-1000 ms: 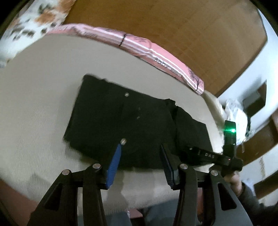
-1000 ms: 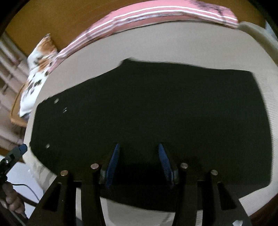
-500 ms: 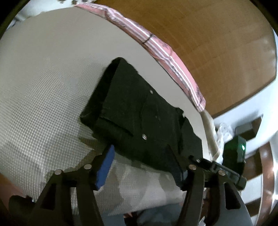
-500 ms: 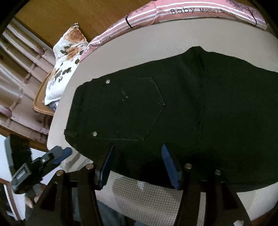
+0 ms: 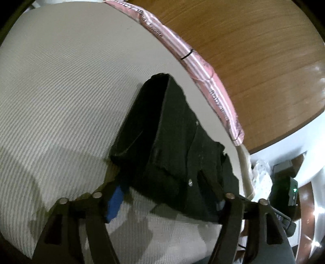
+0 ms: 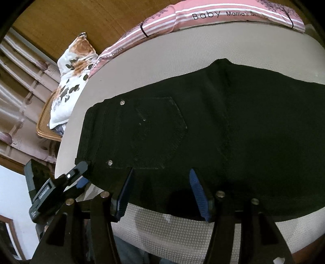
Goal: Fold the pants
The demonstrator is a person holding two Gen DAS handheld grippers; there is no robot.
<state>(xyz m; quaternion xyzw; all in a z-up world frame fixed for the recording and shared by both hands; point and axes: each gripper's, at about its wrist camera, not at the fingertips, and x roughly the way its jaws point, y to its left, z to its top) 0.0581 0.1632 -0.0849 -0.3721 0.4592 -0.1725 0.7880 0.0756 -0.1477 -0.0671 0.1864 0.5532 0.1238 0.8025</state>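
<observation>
Black pants point(image 6: 203, 126) lie folded flat on a cream bed cover point(image 6: 162, 54), waistband to the left, a back pocket with rivets facing up. My right gripper point(image 6: 162, 193) is open, its blue pads over the pants' near edge. My left gripper point(image 5: 168, 201) is open at the waistband corner of the pants point(image 5: 174, 142); it also shows from the side in the right wrist view point(image 6: 80, 174), its jaws at the corner near a belt loop. Its right finger is hidden against the dark cloth.
A pink striped pillow point(image 6: 223, 16) lies along the wooden headboard point(image 5: 254, 50). A floral pillow point(image 6: 71, 77) rests on a wicker chair point(image 6: 45, 130) at the left, with curtains behind. The bed's near edge is just below both grippers.
The left gripper has swung left and down to the waistband corner of the pants. The right gripper has pulled back to the pants' near edge. The pants have not moved.
</observation>
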